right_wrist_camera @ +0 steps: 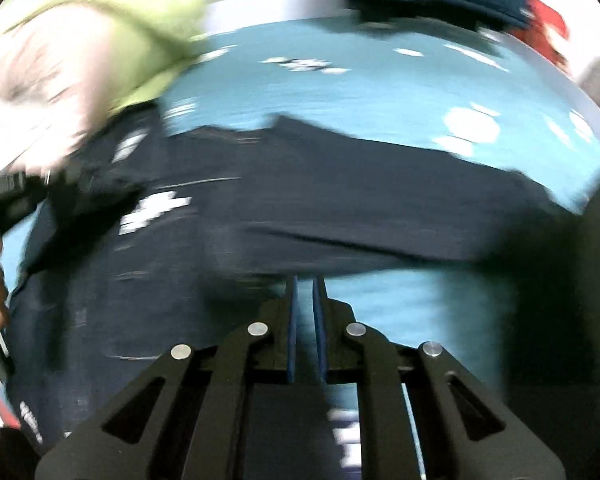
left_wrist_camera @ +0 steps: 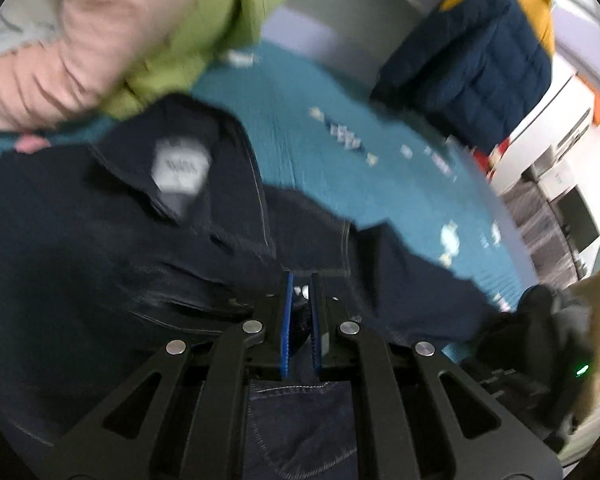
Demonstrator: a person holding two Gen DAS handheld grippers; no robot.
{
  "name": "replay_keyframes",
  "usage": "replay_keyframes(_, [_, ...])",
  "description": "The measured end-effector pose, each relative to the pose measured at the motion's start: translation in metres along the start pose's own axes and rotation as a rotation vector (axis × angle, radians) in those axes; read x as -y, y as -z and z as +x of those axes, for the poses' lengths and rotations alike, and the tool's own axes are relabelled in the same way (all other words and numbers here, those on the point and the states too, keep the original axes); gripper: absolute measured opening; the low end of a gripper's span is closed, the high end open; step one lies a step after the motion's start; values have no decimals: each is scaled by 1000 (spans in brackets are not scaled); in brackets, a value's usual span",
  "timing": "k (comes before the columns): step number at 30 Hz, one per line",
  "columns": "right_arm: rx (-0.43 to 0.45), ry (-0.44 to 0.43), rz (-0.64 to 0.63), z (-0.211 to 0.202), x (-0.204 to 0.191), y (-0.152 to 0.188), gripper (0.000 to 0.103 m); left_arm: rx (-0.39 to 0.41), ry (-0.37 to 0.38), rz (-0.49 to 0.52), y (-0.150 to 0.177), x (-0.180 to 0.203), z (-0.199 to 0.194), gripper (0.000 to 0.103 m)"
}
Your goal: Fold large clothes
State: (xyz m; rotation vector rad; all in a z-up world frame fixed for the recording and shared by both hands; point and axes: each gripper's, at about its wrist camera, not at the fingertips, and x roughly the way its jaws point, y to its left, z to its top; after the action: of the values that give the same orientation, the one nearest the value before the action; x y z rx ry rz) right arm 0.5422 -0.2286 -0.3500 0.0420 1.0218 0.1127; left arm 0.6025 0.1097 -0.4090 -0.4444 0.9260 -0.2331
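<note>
A dark navy denim jacket (left_wrist_camera: 100,232) with a white neck label lies spread on a teal bedspread (left_wrist_camera: 320,148). My left gripper (left_wrist_camera: 302,292) is shut on a fold of the jacket's denim, which hangs down between and under the jaws. In the blurred right wrist view the jacket (right_wrist_camera: 260,208) stretches across the teal bedspread (right_wrist_camera: 380,80). My right gripper (right_wrist_camera: 305,284) has its blue pads nearly together at the jacket's near edge; the blur hides whether cloth is pinched. The right gripper's body shows at the left wrist view's right edge (left_wrist_camera: 540,320).
A pile of pink (left_wrist_camera: 60,48) and lime-green (left_wrist_camera: 204,24) garments lies at the back left of the bed. A folded navy and mustard puffer jacket (left_wrist_camera: 480,48) sits at the back right. White shelving (left_wrist_camera: 560,140) stands beyond the bed's right edge.
</note>
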Motion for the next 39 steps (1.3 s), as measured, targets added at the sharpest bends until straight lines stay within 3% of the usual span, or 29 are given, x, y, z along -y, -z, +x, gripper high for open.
replay_keyframes(5, [3,8,170,-3,50,7,14,-102,-77,2,24,-7,43,8])
replay_keyframes(7, [6,-12,265,4,61,12,26,-120,-71,-1,30,-8,49,8])
replay_keyframes(9, [23,-23,348,8,68,14,30,-148,-27,-15,31,-11,51,8])
replay_keyframes(11, [58,-57,457,11,77,17,38,-125,-13,23,32,-5,44,13])
replay_keyframes(13, [92,-63,538,11,79,15,47,-96,36,66,32,3,29,33])
replay_keyframes(15, [140,-70,595,11,76,9,57,-41,50,100,32,7,7,45])
replay_keyframes(18, [184,-30,730,16,81,3,62,-2,60,67,30,0,-17,49])
replay_keyframes(19, [190,12,757,18,82,0,65,17,58,60,29,-6,-29,55])
replay_keyframes(22, [185,108,798,26,83,-10,68,91,-3,45,27,-26,-61,62])
replay_keyframes(24, [133,186,789,37,83,-17,68,90,-82,27,25,-45,-72,62])
replay_keyframes(27, [165,237,774,47,84,-23,68,64,-185,-28,26,-82,-81,62])
replay_keyframes(29, [188,252,754,51,85,-27,63,38,-226,-58,28,-102,-85,62])
replay_keyframes(31, [199,250,741,54,90,-30,20,2,-269,-56,30,-116,-84,62])
replay_keyframes(33, [227,201,744,48,93,-33,7,0,-278,-63,34,-130,-89,62])
replay_keyframes(39, [400,151,583,1,49,-66,4,6,-250,-96,43,-152,-110,62])
